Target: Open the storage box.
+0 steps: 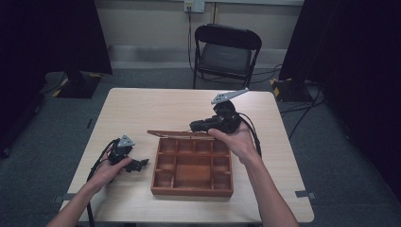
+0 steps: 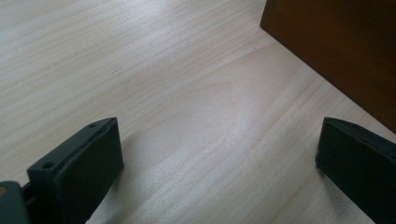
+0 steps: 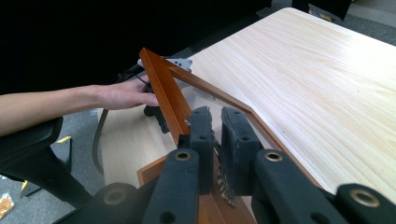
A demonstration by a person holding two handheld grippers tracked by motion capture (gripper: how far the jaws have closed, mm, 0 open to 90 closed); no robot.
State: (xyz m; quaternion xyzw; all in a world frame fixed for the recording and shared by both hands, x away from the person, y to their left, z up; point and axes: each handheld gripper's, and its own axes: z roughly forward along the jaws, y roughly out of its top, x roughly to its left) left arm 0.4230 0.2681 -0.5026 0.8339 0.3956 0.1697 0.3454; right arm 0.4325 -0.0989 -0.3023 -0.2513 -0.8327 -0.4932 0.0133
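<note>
A brown wooden box [image 1: 191,191] with several small compartments lies open in the middle of the table. Its lid [image 1: 175,134], a wooden frame [image 3: 161,88] around a clear pane, stands raised over the box's far edge. My right gripper [image 1: 196,126] is shut on the lid's edge, jaws pinched together [image 3: 217,130] around the frame. My left gripper [image 1: 137,164] rests low on the table just left of the box, open and holding nothing [image 2: 219,158]. The box's side wall [image 2: 336,42] is close ahead of its right jaw.
The light wooden table [image 1: 156,104] has bare room behind and left of the box. A black folding chair [image 1: 227,52] stands beyond the far edge. Cables [image 1: 97,165] trail from both grippers toward the person. Dark curtains hang on both sides.
</note>
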